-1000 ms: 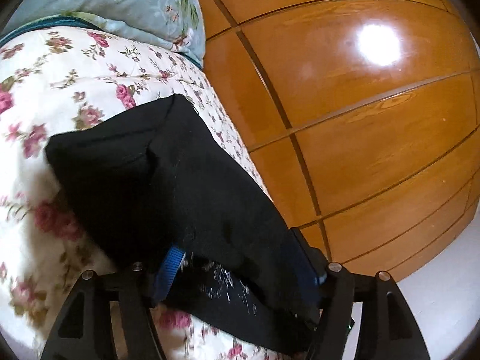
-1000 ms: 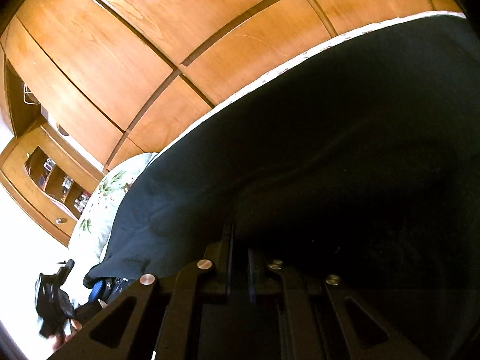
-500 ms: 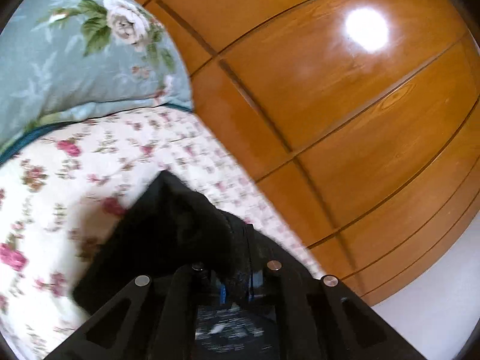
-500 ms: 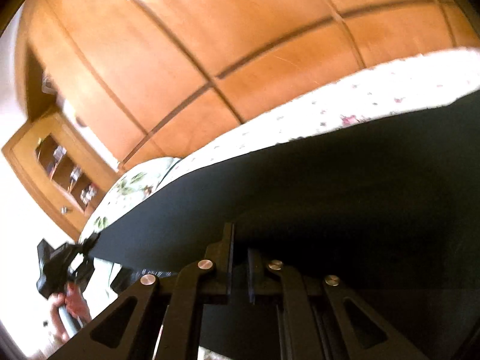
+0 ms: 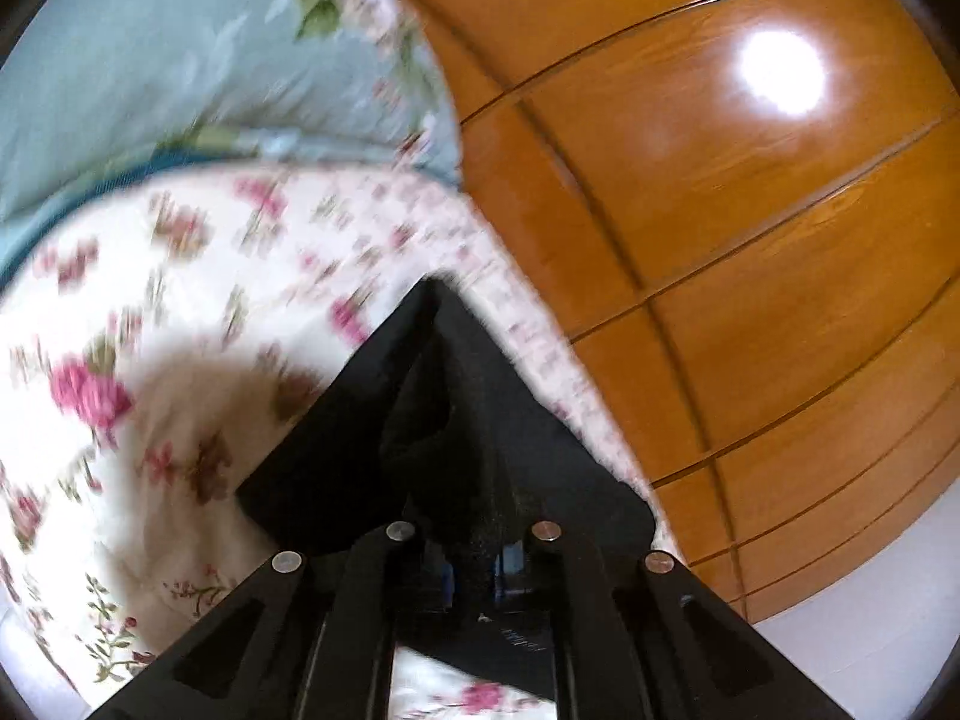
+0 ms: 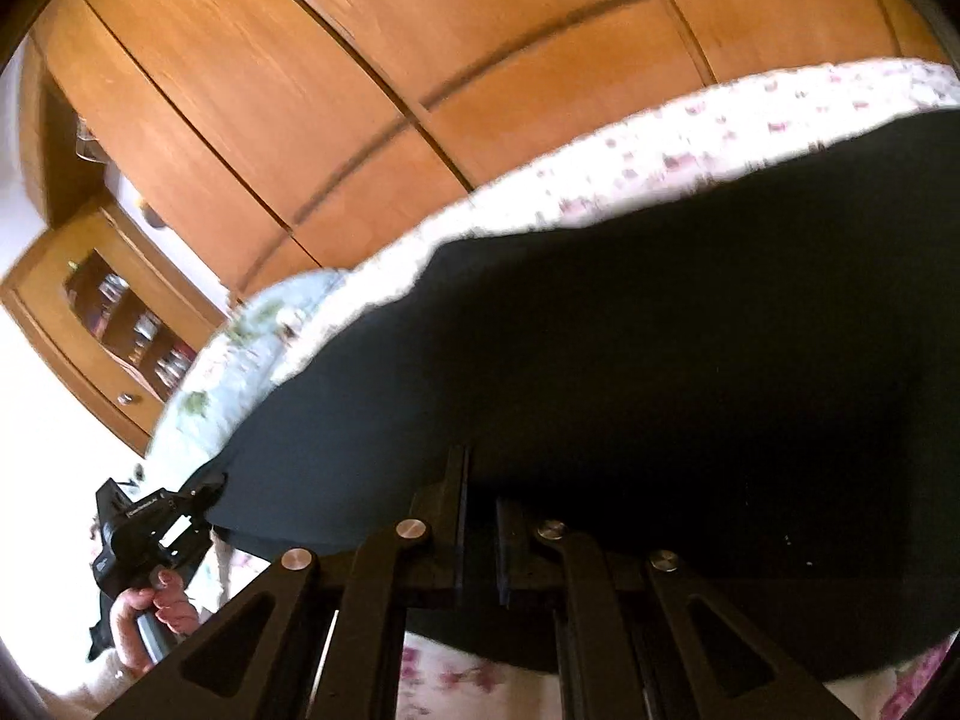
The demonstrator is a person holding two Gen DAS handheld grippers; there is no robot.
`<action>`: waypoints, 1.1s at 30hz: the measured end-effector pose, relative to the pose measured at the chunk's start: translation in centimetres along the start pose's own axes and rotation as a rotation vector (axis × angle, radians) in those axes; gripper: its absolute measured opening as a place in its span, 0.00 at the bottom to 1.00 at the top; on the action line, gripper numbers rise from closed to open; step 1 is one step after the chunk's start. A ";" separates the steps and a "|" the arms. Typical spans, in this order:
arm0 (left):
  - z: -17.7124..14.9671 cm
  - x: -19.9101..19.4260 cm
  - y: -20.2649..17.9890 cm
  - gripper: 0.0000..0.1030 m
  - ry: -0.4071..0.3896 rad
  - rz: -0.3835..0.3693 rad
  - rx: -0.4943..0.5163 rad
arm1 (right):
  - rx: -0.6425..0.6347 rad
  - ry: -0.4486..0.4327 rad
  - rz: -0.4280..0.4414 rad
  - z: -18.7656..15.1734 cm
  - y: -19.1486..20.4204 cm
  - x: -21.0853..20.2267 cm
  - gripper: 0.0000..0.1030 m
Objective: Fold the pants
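Two grippers are at work on one garment, and both are clenched on it. The left gripper point(image 5: 474, 564) has its jaws drawn nearly together around a bunched corner of the black pants point(image 5: 456, 420), the cloth rising from between them in a peaked fold toward the far side. The right gripper point(image 6: 480, 516) is likewise pinched narrow on an edge of the pants point(image 6: 630, 390), which spread out ahead of it as a broad dark sheet and fill most of the right wrist view. At the near left of that view the other tool shows from outside, gripped in the person's hand point(image 6: 150, 606), with a corner of the fabric meeting its tip. The pants hang stretched between the two tools just above the floral bedspread point(image 5: 180, 312), though how much of the cloth rests on the bed cannot be told. Farther off lie a pale blue pillow point(image 5: 180, 60) at the far left and wooden wardrobe doors point(image 5: 750, 240) along the right; a small wooden shelf cabinet point(image 6: 108, 324) stands at the left in the right wrist view. The fabric looks soft, limp and light, likely to sag and crease wherever it is unsupported, and not slippery enough to escape a firm pinch. Corners and hemmed or waistband edges seem the best places to hold, since several layers gathered there give the jaws more to bite.
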State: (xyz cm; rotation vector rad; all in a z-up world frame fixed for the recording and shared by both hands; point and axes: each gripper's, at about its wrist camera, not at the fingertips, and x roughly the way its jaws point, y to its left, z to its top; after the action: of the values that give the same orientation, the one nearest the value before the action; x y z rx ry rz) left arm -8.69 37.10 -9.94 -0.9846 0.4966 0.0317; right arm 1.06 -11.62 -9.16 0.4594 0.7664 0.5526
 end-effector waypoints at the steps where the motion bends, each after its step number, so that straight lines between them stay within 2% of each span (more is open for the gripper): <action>1: 0.3 -0.3 -0.5 0.07 -0.009 0.005 0.032 | -0.024 -0.010 0.005 0.1 0.6 -0.5 0.07; 4: 0.4 0.1 -0.3 0.07 0.002 0.084 0.099 | -0.098 -0.006 0.010 -0.2 2.2 -1.1 0.07; 6: -0.1 1.1 1.5 0.07 0.033 0.129 0.053 | -0.109 0.031 0.004 -0.9 2.2 -0.4 0.07; 7: -0.5 1.4 2.4 0.07 0.044 0.136 0.022 | -0.102 0.062 -0.009 -1.4 1.9 0.3 0.07; 9: -1.0 1.2 3.2 0.09 0.012 0.105 -0.017 | -0.081 0.123 -0.031 -2.3 1.2 1.6 0.07; 11: -1.2 1.1 2.9 0.09 0.016 0.110 -0.013 | -0.063 0.113 -0.007 -2.5 0.6 1.7 0.07; 14: -1.0 0.2 2.5 0.17 0.003 0.128 -0.045 | -0.042 0.109 0.005 -2.2 0.4 1.9 0.07; 15: -0.9 -0.5 2.3 0.22 -0.036 0.152 -0.061 | -0.035 0.106 0.009 -2.3 0.1 1.5 0.08; 18: -0.8 -3.7 1.1 0.25 -0.185 0.222 -0.076 | -0.024 0.086 0.000 -2.2 -0.1 0.5 0.21; 20: -0.6 -5.0 -0.2 0.26 -0.255 0.234 -0.052 | -0.009 0.059 -0.014 -2.0 -0.5 -0.5 0.27; 23: -0.6 -4.7 -2.8 0.26 -0.268 0.211 0.023 | 0.076 0.023 -0.032 -1.7 -2.6 -2.1 0.28; 26: -1.9 -1.8 -5.8 0.26 -0.197 0.161 0.131 | 0.183 -0.036 -0.051 -1.2 -5.5 -4.1 0.28; 28: -3.4 1.2 -7.7 0.26 -0.084 0.126 0.184 | 0.252 -0.077 -0.081 -0.8 -7.8 -5.8 0.28; 29: -4.5 3.1 -8.7 0.26 0.000 0.096 0.205 | 0.284 -0.100 -0.098 -0.6 -8.9 -6.7 0.28; 33: -9.0 7.7 -11.8 0.29 0.208 0.007 0.290 | 0.392 -0.213 -0.181 0.0 -13.0 -10.8 0.32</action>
State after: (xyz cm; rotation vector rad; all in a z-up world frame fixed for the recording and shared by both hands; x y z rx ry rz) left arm -2.45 21.74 -7.92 -0.7039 0.6748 -0.1342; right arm -1.55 -28.26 -11.04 0.7891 0.7024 0.1778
